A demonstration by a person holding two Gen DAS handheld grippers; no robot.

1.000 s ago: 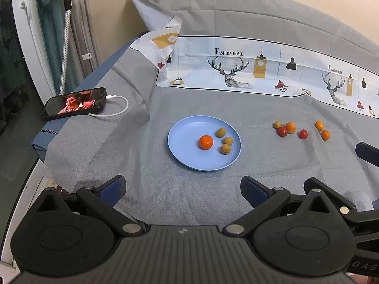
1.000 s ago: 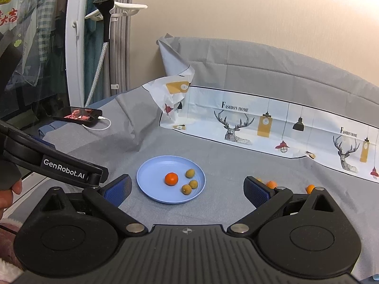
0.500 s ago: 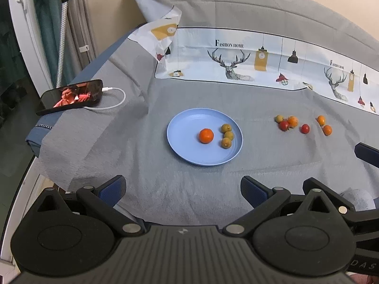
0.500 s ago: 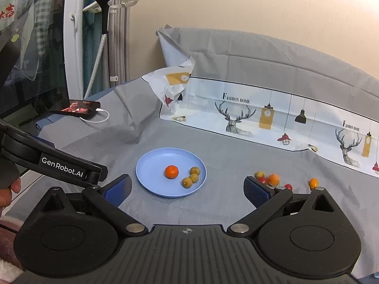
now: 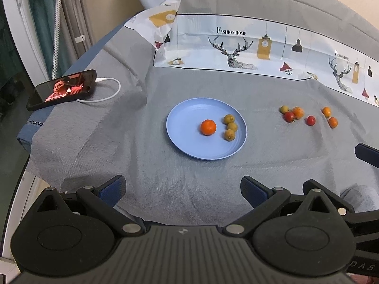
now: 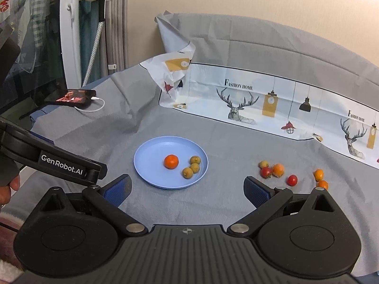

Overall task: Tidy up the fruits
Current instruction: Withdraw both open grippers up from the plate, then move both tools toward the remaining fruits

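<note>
Grey cloth (image 5: 146,165) covers the desk, and both tongs are held low over its near edge, level and pointed at the fruit. The left tongs (image 5: 182,188) are spread wide with nothing between the blue pads (image 5: 111,189); the right tongs (image 6: 187,188) are likewise held wide apart and empty. In the right wrist view the left tool's black arm is seen at the left edge, with part of a hand (image 6: 9,187) behind it. A blue plate (image 5: 187,142) lies ahead of the left tongs, carrying one orange fruit (image 5: 208,127) and three small green-brown fruits (image 5: 229,126) clustered just beside it. Loose fruits (image 5: 308,117), red, orange and one greenish, are scattered on the cloth to the right of the plate, apart from it. A phone (image 5: 62,88) with a lit screen and a white cable (image 5: 106,94) rests at the far left. Compared with a second ago, both views have tilted slightly, so that the plate and fruits sit a little higher in the left view and lower in the right view; the fruits themselves have not been moved, and both tongs remain spread.
</note>
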